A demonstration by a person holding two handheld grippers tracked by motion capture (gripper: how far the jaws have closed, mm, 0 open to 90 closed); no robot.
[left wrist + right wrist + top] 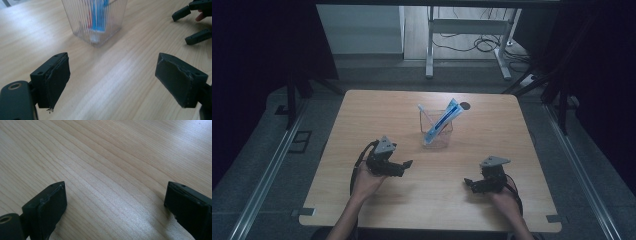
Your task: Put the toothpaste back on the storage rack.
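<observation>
Wooden table (362,120): pale, fine straight grain, rounded corners, matte top. Near its middle stands a clear plastic cup (436,131), squarish in section with ribbed vertical walls, upright. Inside it leans a blue-and-white toothpaste tube (443,121), flat crimped end up and tilted toward the far right, its lower end down in the cup; beside it a thin light-blue stick-like item (424,113), identity cannot be told, leaning the other way. A small dark round mark (465,105) sits on the table just beyond the cup. Left gripper (404,165): black, angular, grey three-cornered plate on top, held in the left hand (367,180) near the table's front left, pointing right and slightly toward the cup; jaws spread wide with nothing between them, rubbery flat pads facing each other over bare wood, cup ahead and apart. Right gripper (468,182): same build, held at front right, pointing left; jaws likewise spread wide and empty, low over bare grain. Grippers well apart.
</observation>
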